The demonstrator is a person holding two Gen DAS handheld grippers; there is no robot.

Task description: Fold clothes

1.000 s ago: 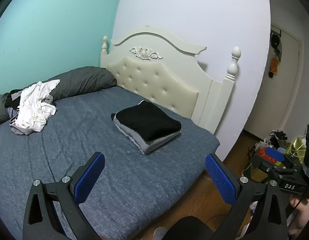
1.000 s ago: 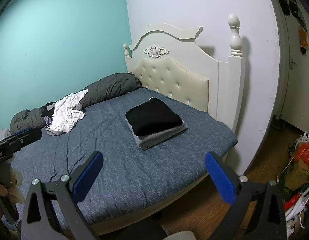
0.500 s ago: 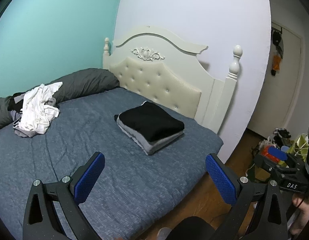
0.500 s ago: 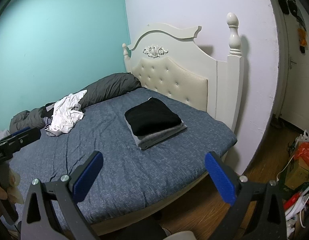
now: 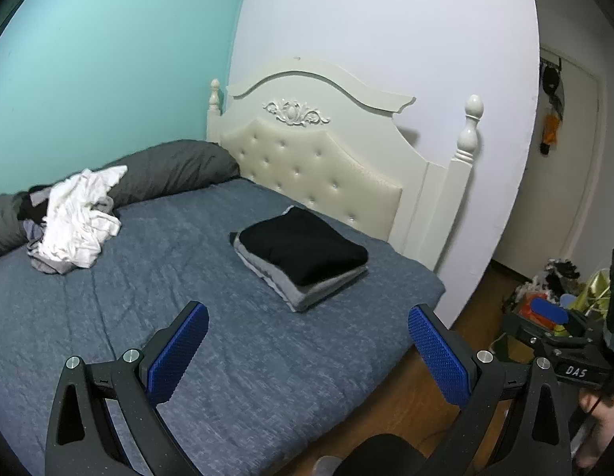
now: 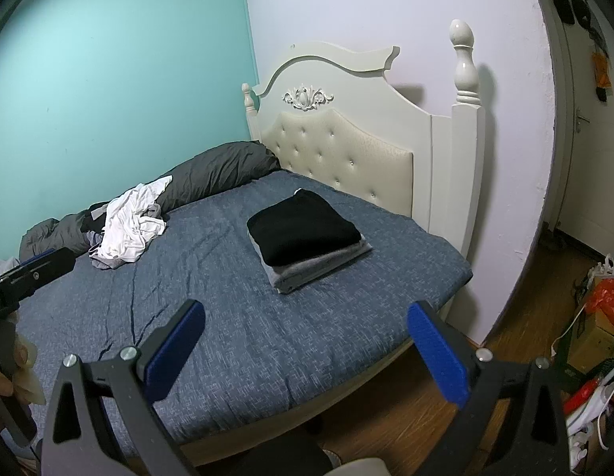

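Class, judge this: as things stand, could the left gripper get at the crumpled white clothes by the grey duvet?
Probably yes: the left gripper is open and empty, and only bare blue bedcover lies between it and the crumpled white clothes.

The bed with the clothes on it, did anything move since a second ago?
Only the left gripper moved: its view slid a little, so the folded stack and white pile sit further right. Nothing was grabbed or dropped. The right gripper stayed put, and both grippers stay open and empty.
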